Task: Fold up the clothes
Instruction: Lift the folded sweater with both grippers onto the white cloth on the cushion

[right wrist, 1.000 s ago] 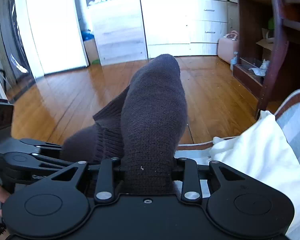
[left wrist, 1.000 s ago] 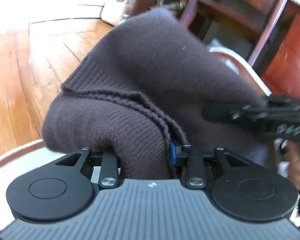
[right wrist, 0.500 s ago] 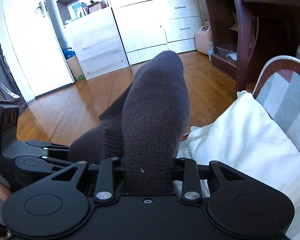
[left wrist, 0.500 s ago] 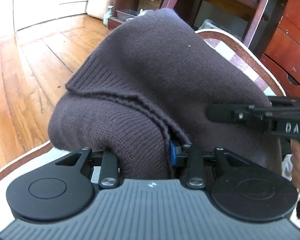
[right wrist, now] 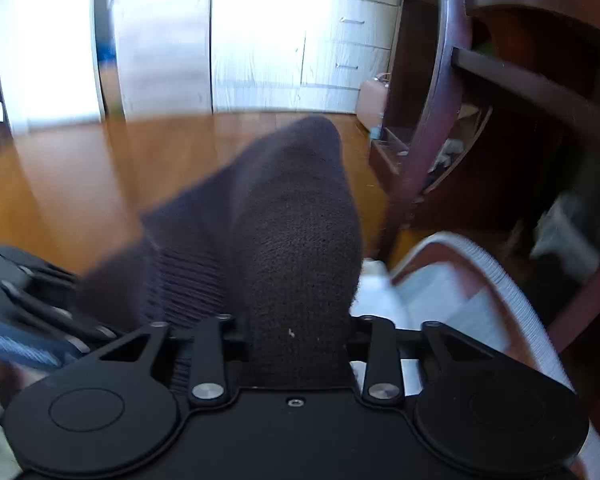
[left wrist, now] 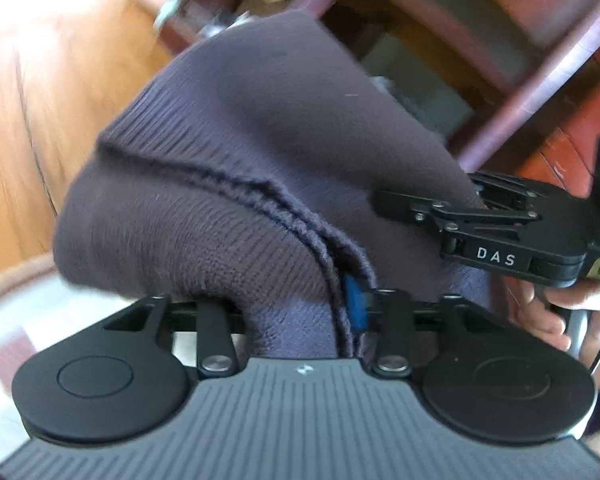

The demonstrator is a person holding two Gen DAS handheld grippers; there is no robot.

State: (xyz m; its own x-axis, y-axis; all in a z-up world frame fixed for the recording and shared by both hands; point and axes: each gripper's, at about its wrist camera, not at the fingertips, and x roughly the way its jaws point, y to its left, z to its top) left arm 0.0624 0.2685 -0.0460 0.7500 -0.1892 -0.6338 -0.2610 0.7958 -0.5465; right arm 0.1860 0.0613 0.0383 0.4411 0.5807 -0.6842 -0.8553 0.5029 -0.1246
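Both tools are clamped on the dark knit sweater (left wrist: 260,128), which hangs bunched in the air over the wooden floor (right wrist: 80,184) — the left gripper (left wrist: 300,312) pinches a ribbed, seamed edge, the right gripper (right wrist: 296,332) a thick roll. The heavy knit could slip or sag unevenly if either grip loosens, spoiling the fold line. Only the left view shows the right tool side-on and the hand (left wrist: 540,316) holding it; only the right view shows the striped cushion (right wrist: 480,280).

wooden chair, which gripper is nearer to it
Right. The right gripper, shut on the sweater, sits just below the wooden chair; the left gripper holds the sweater farther back.
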